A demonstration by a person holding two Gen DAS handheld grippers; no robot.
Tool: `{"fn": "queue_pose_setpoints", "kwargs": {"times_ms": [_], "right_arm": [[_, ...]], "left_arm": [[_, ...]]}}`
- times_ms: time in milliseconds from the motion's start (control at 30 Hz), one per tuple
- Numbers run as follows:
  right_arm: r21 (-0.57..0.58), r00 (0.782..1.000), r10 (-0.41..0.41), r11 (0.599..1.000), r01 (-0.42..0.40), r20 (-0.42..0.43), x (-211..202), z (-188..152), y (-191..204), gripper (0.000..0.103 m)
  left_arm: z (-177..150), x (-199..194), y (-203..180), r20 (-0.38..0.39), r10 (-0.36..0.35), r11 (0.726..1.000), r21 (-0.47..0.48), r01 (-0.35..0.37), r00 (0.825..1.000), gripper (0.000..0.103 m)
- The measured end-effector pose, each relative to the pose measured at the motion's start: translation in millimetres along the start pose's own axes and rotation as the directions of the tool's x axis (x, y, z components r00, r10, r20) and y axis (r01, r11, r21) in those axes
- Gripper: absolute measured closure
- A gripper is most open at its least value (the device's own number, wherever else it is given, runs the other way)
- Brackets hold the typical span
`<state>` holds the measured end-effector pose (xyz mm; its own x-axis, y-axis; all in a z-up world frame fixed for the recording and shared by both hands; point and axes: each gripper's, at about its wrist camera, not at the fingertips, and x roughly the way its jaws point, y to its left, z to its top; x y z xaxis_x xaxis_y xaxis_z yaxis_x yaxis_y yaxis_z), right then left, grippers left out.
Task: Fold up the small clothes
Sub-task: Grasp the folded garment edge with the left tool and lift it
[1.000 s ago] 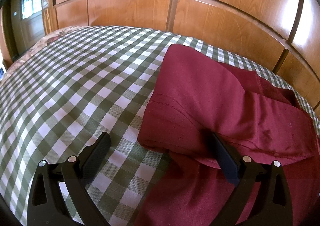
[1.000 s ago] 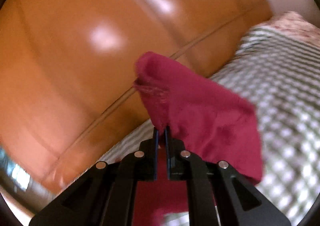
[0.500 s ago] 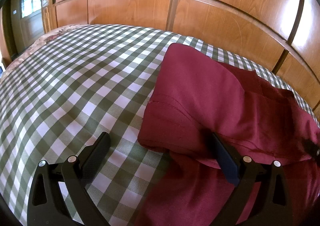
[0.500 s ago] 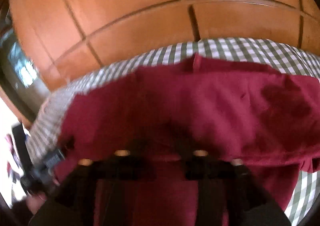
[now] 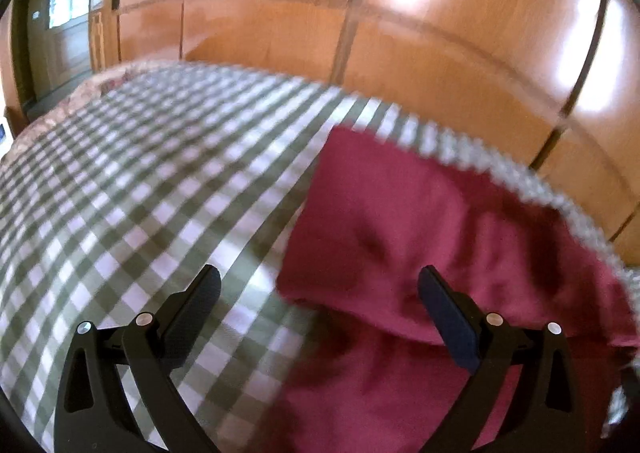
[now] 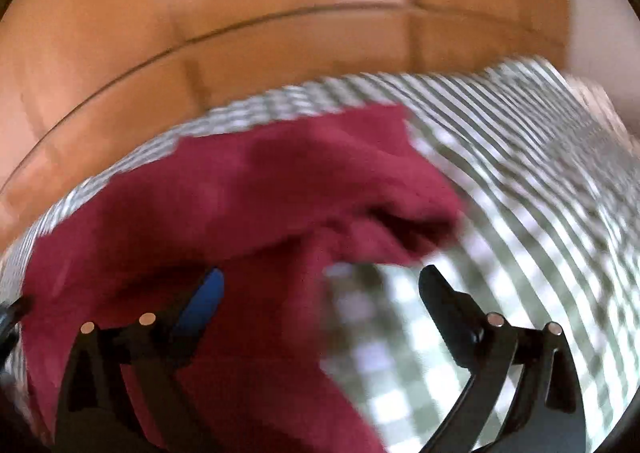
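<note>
My right tongs (image 6: 320, 293), pinching the red garment (image 6: 248, 205) a second ago, now gape like my left tongs (image 5: 320, 293).

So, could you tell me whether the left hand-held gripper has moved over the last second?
Yes. The left hand-held gripper has backed off and tilted up: the garment sits lower against the wardrobe.

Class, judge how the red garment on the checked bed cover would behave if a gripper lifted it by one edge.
The red garment would probably droop limply, since it lies in soft folds. It looks thin, so likely light. Pushed, it would probably bunch on the checked cover rather than slide whole.
</note>
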<state>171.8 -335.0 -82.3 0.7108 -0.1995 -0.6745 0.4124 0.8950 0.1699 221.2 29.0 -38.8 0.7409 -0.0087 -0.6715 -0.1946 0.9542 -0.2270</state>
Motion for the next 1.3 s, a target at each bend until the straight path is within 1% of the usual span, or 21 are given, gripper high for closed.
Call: {"fn": "queue_pose_setpoints", "kwargs": {"times_ms": [67, 100, 233, 300, 367, 433, 467, 500, 533, 567, 600, 633, 667, 733, 767, 867, 967, 1067, 1133, 1233, 1300], "right_arm": [[0.068, 1.0, 0.009, 0.998, -0.008, -0.021, 7, -1, -13, 0.005], [0.082, 1.0, 0.017, 0.997, -0.015, -0.025, 9, -1, -15, 0.005], [0.08, 1.0, 0.016, 0.997, -0.014, -0.02, 8, 1, -14, 0.004], [0.092, 1.0, 0.007, 0.996, -0.007, -0.008, 7, 0, -17, 0.004], [0.111, 1.0, -0.024, 0.994, 0.022, 0.02, 2, -2, -20, 0.004], [0.128, 0.996, -0.075, 0.989, 0.068, 0.048, -4, -5, -24, 0.004], [0.13, 0.994, -0.094, 0.988, 0.086, 0.054, -6, -5, -23, 0.004], [0.126, 0.992, -0.109, 0.987, 0.101, 0.059, -6, -4, -21, 0.004], [0.119, 0.991, -0.116, 0.987, 0.108, 0.059, -6, -4, -20, 0.004], [0.111, 0.991, -0.119, 0.987, 0.113, 0.055, -4, -3, -18, 0.004], [0.111, 0.992, -0.12, 0.987, 0.114, 0.049, -3, -3, -18, 0.004], [0.117, 0.992, -0.12, 0.987, 0.114, 0.042, -1, -3, -20, 0.004], [0.12, 0.992, -0.119, 0.986, 0.114, 0.036, -1, -3, -20, 0.004], [0.12, 0.993, -0.118, 0.986, 0.114, 0.027, 1, -2, -20, 0.004], [0.12, 0.993, -0.118, 0.986, 0.114, 0.027, 2, -3, -21, 0.004], [0.123, 0.993, -0.113, 0.986, 0.109, 0.025, 1, -4, -21, 0.003], [0.126, 0.994, -0.107, 0.987, 0.103, 0.026, 1, -5, -22, 0.003], [0.131, 0.994, -0.104, 0.986, 0.099, 0.027, 1, -5, -23, 0.003], [0.131, 0.994, -0.103, 0.986, 0.099, 0.026, 1, -5, -23, 0.003], [0.141, 0.995, -0.099, 0.986, 0.094, 0.03, 0, -5, -25, 0.003], [0.155, 0.995, -0.096, 0.984, 0.09, 0.035, -1, -5, -27, 0.003]], "left_arm": [[6, -25, -15, 0.06, -0.092, 0.996, 0.001, 0.093, 0.994, 0.005], [9, -33, -27, 0.065, -0.137, 0.991, 0.015, 0.136, 0.988, 0.005], [18, -33, -79, -0.017, -0.276, 0.957, 0.083, 0.276, 0.961, 0.005], [18, -22, -105, -0.074, -0.32, 0.941, 0.089, 0.325, 0.945, 0.01], [15, -4, -128, -0.16, -0.342, 0.931, 0.079, 0.357, 0.926, 0.027], [10, 15, -146, -0.234, -0.34, 0.928, 0.071, 0.365, 0.911, 0.029], [6, 26, -156, -0.266, -0.323, 0.932, 0.076, 0.354, 0.908, 0.034], [3, 36, -162, -0.289, -0.305, 0.936, 0.085, 0.342, 0.907, 0.035], [-1, 47, -171, -0.323, -0.295, 0.936, 0.094, 0.34, 0.899, 0.039], [-4, 52, -175, -0.344, -0.298, 0.932, 0.095, 0.349, 0.891, 0.048], [-7, 58, -180, -0.364, -0.304, 0.928, 0.097, 0.36, 0.881, 0.053], [-9, 61, -185, -0.384, -0.306, 0.924, 0.1, 0.369, 0.871, 0.065], [-11, 65, -190, -0.399, -0.296, 0.925, 0.108, 0.365, 0.868, 0.081], [-10, 64, -191, -0.396, -0.309, 0.921, 0.101, 0.376, 0.865, 0.09], [-5, 57, -189, -0.375, -0.33, 0.917, 0.091, 0.389, 0.866, 0.091], [12, 42, -179, -0.294, -0.358, 0.912, 0.095, 0.4, 0.886, 0.091], [26, 37, -161, -0.239, -0.351, 0.921, 0.086, 0.38, 0.905, 0.091], [30, 39, -142, -0.222, -0.324, 0.935, 0.075, 0.348, 0.92, 0.091], [27, 43, -128, -0.228, -0.311, 0.941, 0.06, 0.332, 0.923, 0.091], [17, 51, -109, -0.224, -0.274, 0.956, 0.04, 0.29, 0.935, 0.091], [9, 55, -93, -0.236, -0.26, 0.962, 0.022, 0.272, 0.936, 0.091]]}}
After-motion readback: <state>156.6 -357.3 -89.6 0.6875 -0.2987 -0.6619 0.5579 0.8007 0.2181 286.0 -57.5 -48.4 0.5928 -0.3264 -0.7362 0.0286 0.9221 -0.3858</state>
